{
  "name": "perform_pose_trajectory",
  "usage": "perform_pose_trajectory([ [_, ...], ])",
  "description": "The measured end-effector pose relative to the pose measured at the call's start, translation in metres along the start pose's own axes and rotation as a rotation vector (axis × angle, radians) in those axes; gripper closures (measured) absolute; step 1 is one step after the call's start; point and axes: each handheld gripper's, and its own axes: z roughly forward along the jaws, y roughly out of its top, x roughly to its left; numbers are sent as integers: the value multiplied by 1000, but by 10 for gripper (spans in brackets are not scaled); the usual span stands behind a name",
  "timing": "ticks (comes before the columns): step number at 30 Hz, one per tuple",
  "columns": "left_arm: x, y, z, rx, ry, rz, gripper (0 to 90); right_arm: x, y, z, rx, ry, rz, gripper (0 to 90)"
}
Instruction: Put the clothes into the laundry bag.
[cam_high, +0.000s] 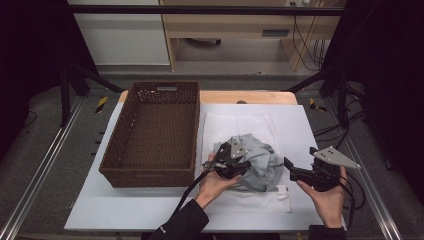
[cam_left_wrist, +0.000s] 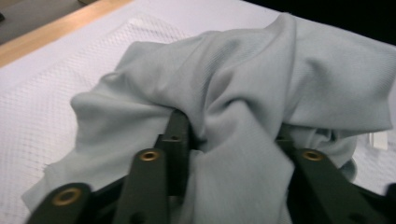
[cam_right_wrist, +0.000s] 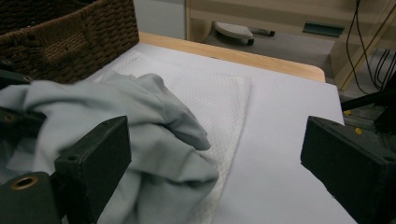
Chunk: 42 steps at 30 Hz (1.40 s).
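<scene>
Gripping a bunched fold of the grey-green cloth (cam_left_wrist: 243, 93), the left gripper (cam_high: 231, 161) sits mid-frame in the high view — jaws pinched on fabric. Right gripper (cam_high: 300, 173), lower right, jaws spread wide, nothing between. Cloth lies crumpled on a white towel (cam_high: 240, 125) — brown wicker basket (cam_high: 150, 130) just left of it.

Left hand-held gripper (cam_high: 231, 162) clamped; right hand-held gripper (cam_high: 296, 172) spread wide.
</scene>
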Motion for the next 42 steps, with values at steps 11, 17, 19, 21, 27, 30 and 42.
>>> perform_pose_trajectory([
  [11,-2,-3,-64,-97,-30,25,287,12,2,7,-21,89,22,90],
  [17,-5,-31,-97,-96,-27,44,311,31,7,19,-8,135,-19,88],
  [19,-6,-45,-102,-100,-31,31,336,37,9,25,2,165,-17,86],
  [21,-6,-59,-105,-97,-35,8,354,44,10,31,13,173,-34,84],
  [27,-7,-87,-99,-63,0,-57,417,53,7,56,28,232,10,75],
  [30,-9,-96,-93,-52,-19,-51,519,55,3,69,40,256,14,73],
  [42,-16,-114,-78,36,-34,-3,643,73,-32,113,202,235,-27,63],
])
